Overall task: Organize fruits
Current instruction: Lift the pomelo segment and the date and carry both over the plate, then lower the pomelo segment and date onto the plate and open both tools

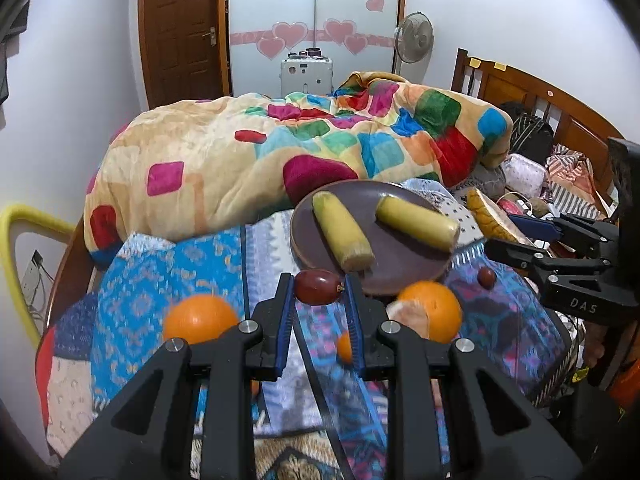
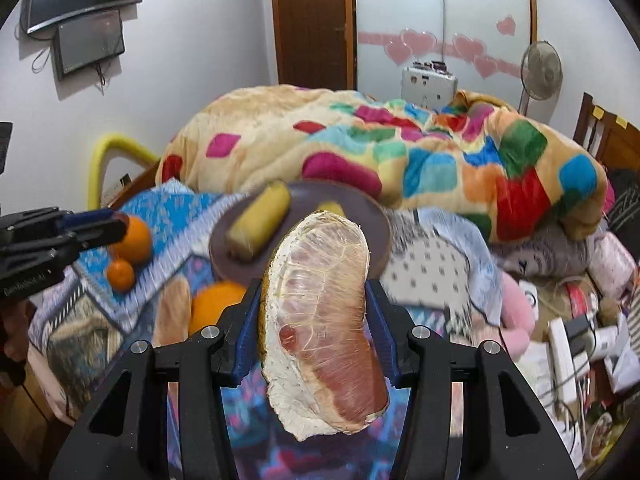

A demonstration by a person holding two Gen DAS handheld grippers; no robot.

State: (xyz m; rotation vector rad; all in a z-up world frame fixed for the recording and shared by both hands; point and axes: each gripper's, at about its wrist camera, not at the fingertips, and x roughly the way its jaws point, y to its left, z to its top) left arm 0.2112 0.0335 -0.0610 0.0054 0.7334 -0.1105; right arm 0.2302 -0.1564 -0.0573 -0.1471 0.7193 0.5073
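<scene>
We are carrying a pomelo wedge [image 2: 320, 320], wrapped in clear film, in the right tool [image 2: 316, 300], whose blue pads are pressing its rind and its cut face; the wedge is standing on end between them, well clear of the bed. Just beyond it the brown plate [image 2: 382, 236] is lying on the bedspread with two yellow corn pieces [image 1: 342, 232] on it. In the left tool [image 1: 318, 290] we are pinching a small dark red fruit [image 1: 318, 287], a grape or a date, at the very fingertips, just near of the plate's rim.

We judge that we are in the gathering step: both tools are loaded and heading for the plate. The next move is calling for setting each fruit on the bare part of the plate, the wedge to the right of the corn, laid flat so it is not toppling, and the red fruit eased down so it is not rolling off.

Still loose on the patterned bedspread [image 1: 168, 264] are a whole orange [image 1: 200, 318] to the left, a part-peeled orange [image 1: 434, 310] to the right, a second small red fruit [image 1: 487, 277] and a tiny orange one [image 1: 344, 346]. The colourful blanket [image 1: 240, 152] is heaped beyond.
</scene>
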